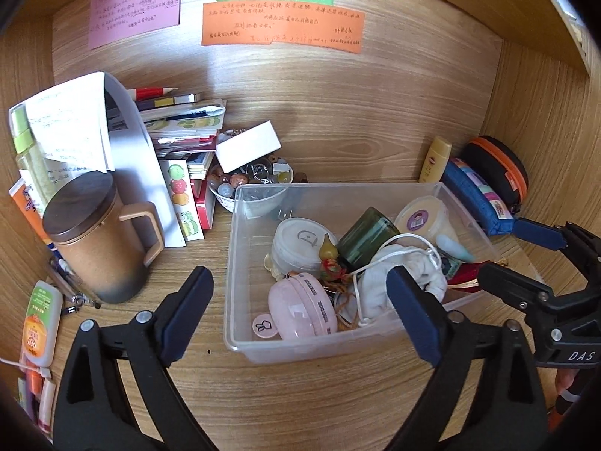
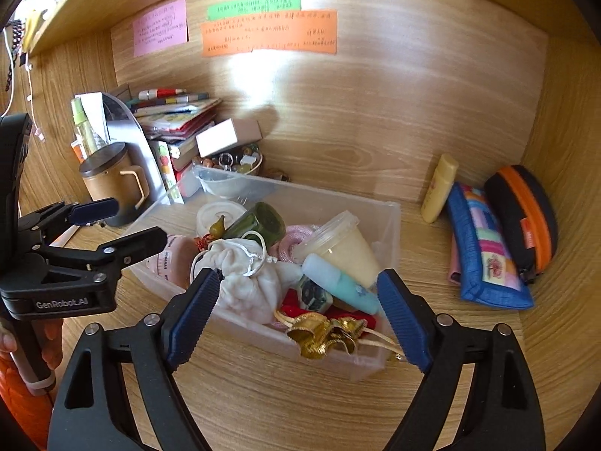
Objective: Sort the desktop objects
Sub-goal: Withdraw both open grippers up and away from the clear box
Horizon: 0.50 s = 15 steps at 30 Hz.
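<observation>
A clear plastic bin (image 1: 338,188) (image 2: 338,199) stands on the wooden desk, filled with small items. Among them are a white drawstring pouch (image 1: 398,274) (image 2: 248,282), a pink round case (image 1: 300,308), a green glass jar (image 1: 366,236), a white lidded tub (image 1: 296,240), a cream cup (image 2: 338,244), a teal tube (image 2: 342,285) and a gold ribbon ornament (image 2: 326,334). My left gripper (image 1: 300,300) (image 2: 127,225) hangs open over the bin's near left corner. My right gripper (image 2: 298,289) (image 1: 514,251) is open at the bin's near right end. Neither holds anything.
A lidded brown mug (image 1: 97,240), a book stack (image 1: 180,120), a white box (image 1: 248,146) and a bead bowl (image 1: 248,180) crowd the left. A yellow bottle (image 2: 439,188), blue pouch (image 2: 484,248) and black-orange case (image 2: 522,218) stand right. Coloured notes hang on the back wall.
</observation>
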Motion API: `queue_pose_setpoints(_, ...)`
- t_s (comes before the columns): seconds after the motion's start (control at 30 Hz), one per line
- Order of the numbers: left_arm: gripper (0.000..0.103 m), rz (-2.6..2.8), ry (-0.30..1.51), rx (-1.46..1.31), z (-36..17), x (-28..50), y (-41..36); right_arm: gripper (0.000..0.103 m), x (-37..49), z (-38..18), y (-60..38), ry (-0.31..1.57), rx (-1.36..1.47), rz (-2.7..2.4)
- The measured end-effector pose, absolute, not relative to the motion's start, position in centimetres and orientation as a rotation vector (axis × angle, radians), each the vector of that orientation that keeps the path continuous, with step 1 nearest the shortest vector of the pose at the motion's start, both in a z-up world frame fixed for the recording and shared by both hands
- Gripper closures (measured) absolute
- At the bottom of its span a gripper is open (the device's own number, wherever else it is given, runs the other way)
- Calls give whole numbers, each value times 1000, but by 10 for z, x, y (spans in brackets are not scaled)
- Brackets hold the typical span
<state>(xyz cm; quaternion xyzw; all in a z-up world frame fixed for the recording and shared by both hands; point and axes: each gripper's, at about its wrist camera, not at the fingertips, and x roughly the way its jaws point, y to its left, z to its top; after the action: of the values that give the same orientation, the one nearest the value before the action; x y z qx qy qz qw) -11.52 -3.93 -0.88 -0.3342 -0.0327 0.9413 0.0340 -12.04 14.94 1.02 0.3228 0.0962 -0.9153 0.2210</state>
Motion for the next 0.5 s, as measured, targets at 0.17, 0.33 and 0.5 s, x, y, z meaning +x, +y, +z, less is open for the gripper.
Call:
queue_pose_setpoints(0.17, 7, 2937, -104, -1007, -2, -98, -38, 0, -101, 23, 161, 230, 822, -2577)
queue_pose_setpoints(0.33, 7, 2961, -90, -985, 4, -79, -32, 0, -81, 28, 170, 210, 794, -2598)
queue_pose_setpoints(0.5, 6, 2994, -62, -1002, 8, -67, -23, 0, -62, 31, 177, 179, 747, -2611)
